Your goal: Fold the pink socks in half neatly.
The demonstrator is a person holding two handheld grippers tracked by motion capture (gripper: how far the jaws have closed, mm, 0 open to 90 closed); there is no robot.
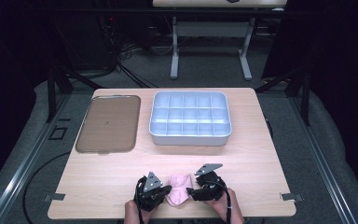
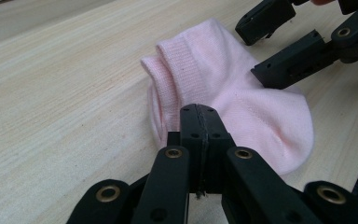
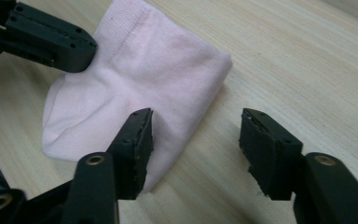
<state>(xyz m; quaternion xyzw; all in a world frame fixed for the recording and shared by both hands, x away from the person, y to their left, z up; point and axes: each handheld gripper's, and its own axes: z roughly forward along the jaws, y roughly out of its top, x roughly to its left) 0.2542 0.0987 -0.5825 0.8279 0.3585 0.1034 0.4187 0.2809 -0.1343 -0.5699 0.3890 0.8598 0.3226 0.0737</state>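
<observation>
Pink sock (image 1: 179, 189) lies folded near the table's (image 1: 261, 154) front edge. Left gripper (image 2: 198, 122) pinches its edge, jaws pressed together. Right gripper (image 3: 196, 140) stands half apart, one jaw over the sock.

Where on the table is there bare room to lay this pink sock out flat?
Bare wood runs in front of the brown tray and the compartment box, and toward the front corners. It is crowded at front centre, where the pink sock lies between the left tongs and the right tongs.
</observation>
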